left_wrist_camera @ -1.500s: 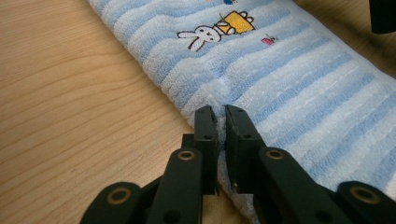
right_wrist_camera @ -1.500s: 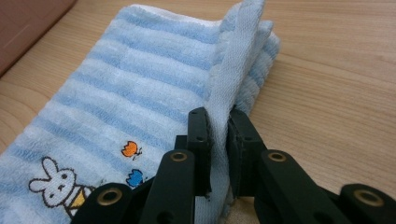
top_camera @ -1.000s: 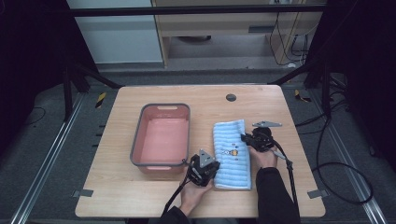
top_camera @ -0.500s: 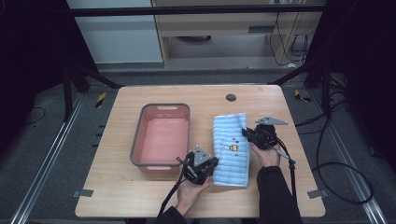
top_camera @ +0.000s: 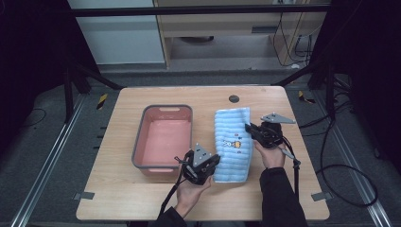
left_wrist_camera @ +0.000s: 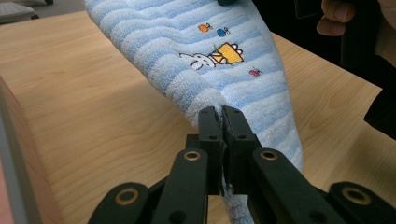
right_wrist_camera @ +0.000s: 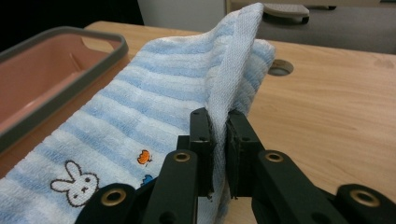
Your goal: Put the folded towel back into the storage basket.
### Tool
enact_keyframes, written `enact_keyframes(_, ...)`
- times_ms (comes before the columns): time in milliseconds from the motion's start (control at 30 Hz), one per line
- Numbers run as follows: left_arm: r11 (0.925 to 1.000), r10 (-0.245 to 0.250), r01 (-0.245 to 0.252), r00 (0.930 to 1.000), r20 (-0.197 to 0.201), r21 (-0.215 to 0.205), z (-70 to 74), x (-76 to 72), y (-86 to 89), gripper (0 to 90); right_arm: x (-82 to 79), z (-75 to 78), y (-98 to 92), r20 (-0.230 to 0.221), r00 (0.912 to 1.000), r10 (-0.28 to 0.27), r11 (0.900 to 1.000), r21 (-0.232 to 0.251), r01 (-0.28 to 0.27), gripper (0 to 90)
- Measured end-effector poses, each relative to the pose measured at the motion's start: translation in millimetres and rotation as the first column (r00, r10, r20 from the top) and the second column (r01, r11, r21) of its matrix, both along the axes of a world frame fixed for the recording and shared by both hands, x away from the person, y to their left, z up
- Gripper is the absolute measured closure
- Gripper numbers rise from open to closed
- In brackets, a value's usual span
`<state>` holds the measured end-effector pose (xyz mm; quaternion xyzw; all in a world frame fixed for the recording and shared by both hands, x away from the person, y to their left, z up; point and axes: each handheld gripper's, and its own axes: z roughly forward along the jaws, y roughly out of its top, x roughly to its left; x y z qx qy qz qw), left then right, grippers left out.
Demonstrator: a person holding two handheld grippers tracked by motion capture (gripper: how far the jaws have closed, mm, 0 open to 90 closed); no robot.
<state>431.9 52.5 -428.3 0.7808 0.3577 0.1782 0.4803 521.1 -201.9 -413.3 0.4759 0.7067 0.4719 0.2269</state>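
While the towel (top_camera: pixel 232 144) lies striped and blue across the wooden table (top_camera: pixel 118 198), the left gripper (top_camera: pixel 211 166) nips its near corner, jaws shut tight on the cloth. Just left of the towel sits a pink tub (top_camera: pixel 163 137), touching nothing. At the towel's far right edge the right gripper (top_camera: pixel 249 128) pinches a raised fold, and beyond is a round hole (top_camera: pixel 233 99).

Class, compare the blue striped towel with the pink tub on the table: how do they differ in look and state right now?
The towel is soft, blue-and-white striped cloth with a small rabbit picture; the tub is a rigid pink basin with a grey rim. The towel is pinched at its edges by the left gripper and the right gripper; the tub stands untouched and empty. Both lie on the wooden table.
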Motion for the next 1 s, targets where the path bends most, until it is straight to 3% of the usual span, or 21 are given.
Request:
enact_keyframes(500,0.9998,-0.002,0.003,0.9980,0.064,-0.017,26.5,-5.8,4.5,87.0,-6.8,34.1,8.0,0.074,0.9973,-0.005,1.000,-0.005,0.005,82.8)
enact_keyframes(1000,0.9990,0.018,-0.014,0.9952,0.096,-0.043,48.0,-7.2,19.8,87.0,-8.2,62.0,23.8,0.120,0.9928,0.004,1.000,-0.012,-0.003,82.8)
